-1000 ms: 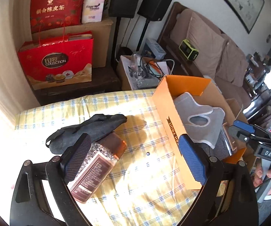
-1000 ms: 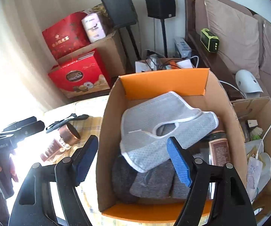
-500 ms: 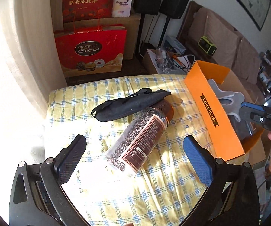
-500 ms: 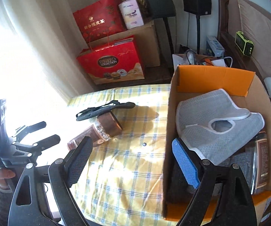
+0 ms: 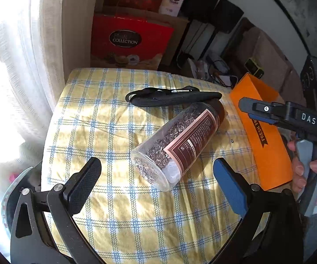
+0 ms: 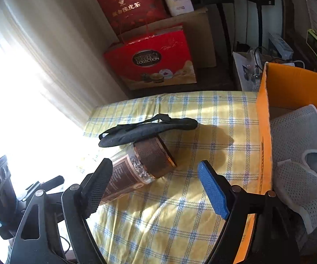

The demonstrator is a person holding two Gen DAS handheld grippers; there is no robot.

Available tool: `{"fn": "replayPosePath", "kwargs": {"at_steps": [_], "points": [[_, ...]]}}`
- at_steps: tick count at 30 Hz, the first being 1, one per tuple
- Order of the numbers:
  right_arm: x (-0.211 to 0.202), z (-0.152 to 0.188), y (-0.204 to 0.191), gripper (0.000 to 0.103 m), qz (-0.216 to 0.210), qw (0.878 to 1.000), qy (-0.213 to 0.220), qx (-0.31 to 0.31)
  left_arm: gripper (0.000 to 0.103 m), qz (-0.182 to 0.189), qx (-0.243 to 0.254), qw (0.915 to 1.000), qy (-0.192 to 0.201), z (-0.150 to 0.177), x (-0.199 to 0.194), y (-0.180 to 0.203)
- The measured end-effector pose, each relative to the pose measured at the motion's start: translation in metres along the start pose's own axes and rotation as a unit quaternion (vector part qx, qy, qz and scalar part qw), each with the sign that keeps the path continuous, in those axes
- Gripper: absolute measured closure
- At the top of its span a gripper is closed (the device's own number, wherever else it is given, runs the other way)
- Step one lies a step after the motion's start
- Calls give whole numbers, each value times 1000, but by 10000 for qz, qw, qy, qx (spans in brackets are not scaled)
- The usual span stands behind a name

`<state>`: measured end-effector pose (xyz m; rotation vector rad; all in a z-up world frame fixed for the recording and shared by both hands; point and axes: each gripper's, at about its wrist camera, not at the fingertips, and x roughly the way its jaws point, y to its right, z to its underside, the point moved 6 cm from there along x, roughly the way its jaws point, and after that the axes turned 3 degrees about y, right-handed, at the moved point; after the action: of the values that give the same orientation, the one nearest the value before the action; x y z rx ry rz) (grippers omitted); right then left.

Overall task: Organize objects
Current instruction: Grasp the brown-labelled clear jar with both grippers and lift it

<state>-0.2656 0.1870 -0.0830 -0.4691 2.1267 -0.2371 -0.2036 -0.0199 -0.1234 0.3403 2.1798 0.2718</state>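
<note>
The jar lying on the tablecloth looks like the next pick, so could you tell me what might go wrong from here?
1. The jar lies on its side, round and smooth; the open left gripper could nudge it into a roll before closing.
2. The black pouch rests against the jar's lid end, so lifting may drag or snag it.
3. The orange box already holds a mesh cloth; the jar may land on it and tip.

Black left claw (image 5: 157, 181), one black pad, one blue, silver screws
</note>
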Motion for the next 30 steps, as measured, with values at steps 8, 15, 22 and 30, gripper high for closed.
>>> {"fn": "replayPosePath", "kwargs": {"at_steps": [8, 15, 22, 30], "points": [[35, -9, 8, 40, -255, 9995, -124, 157, 38, -47, 77, 10000, 35, 4, 8, 4], [48, -6, 1, 40, -493, 9984, -240, 160, 43, 79, 40, 9999, -83, 10, 19, 10], [49, -1, -7, 45, -498, 9984, -265, 46, 52, 69, 37, 9998, -165, 12, 25, 10], [38, 10, -20, 47, -446, 9979, -410, -228, 54, -87, 113, 9999, -26, 8, 14, 6]]}}
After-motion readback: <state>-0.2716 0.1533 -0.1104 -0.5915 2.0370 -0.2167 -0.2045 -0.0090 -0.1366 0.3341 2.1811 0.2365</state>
